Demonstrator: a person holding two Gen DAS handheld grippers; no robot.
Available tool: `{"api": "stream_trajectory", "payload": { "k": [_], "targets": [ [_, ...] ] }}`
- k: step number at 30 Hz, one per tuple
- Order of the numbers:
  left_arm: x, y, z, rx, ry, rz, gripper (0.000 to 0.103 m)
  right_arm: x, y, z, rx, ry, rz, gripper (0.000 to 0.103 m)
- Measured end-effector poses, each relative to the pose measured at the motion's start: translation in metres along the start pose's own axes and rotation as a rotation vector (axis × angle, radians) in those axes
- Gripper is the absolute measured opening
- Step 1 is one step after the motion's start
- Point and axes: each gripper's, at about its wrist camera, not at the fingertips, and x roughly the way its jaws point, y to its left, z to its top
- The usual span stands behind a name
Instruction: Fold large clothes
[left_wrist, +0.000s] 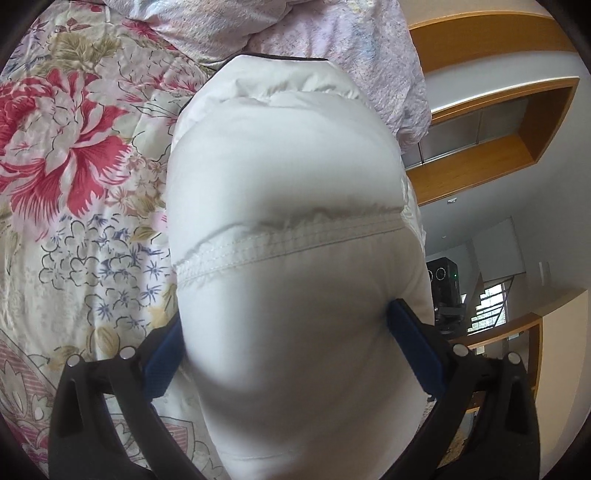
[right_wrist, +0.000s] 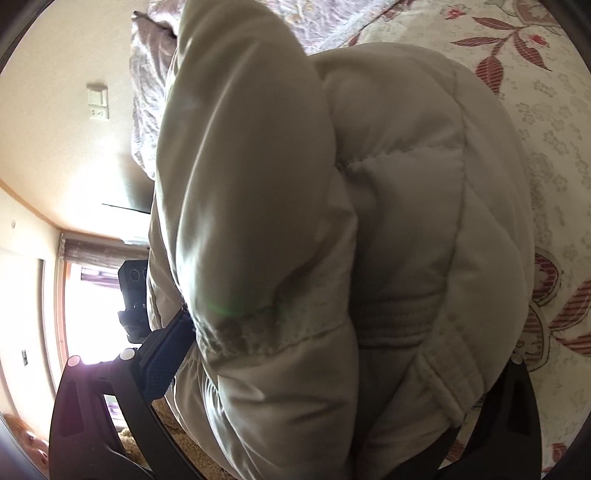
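Observation:
A white puffy quilted jacket (left_wrist: 288, 192) fills the middle of the left wrist view, with a stitched seam across it and a dark trim at its far end. My left gripper (left_wrist: 284, 328) is shut on the jacket, its blue pads (left_wrist: 410, 339) pressed into both sides of the fabric. In the right wrist view the same jacket (right_wrist: 388, 206) bulges in thick folds and hides most of the gripper. My right gripper (right_wrist: 314, 354) is shut on the jacket; only its left blue pad (right_wrist: 166, 350) shows, pressed against the fabric.
A floral bedspread (left_wrist: 74, 155) lies under the jacket and also shows in the right wrist view (right_wrist: 546, 147). A crumpled pale quilt (left_wrist: 332, 26) lies at the bed's far end. Wooden wall shelves (left_wrist: 491, 122) and a bright window (right_wrist: 88, 325) lie beyond the bed.

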Motion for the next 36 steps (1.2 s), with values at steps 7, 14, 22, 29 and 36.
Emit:
{"api": "stream_trajectory", "payload": {
  "k": [7,14,22,29,36],
  "targets": [
    [0.004,-0.005,0.003,0.02,-0.02,0.028,0.1,0.013,0.003,0.007,-0.024,0.004,0.014,0.102],
    [-0.009,-0.016,0.008,0.065,-0.051,0.029,0.084,0.021,0.017,0.005,-0.053,-0.001,0.085,0.102],
    [-0.067,-0.01,0.037,0.098,-0.199,0.06,0.082,0.051,0.08,0.053,-0.166,-0.012,0.138,0.102],
    [-0.098,0.016,0.065,0.088,-0.286,0.128,0.082,0.098,0.099,0.094,-0.181,0.023,0.155,0.102],
    [-0.089,0.042,0.08,0.067,-0.274,0.145,0.082,0.118,0.096,0.086,-0.178,0.029,0.118,0.101]
  ]
}}
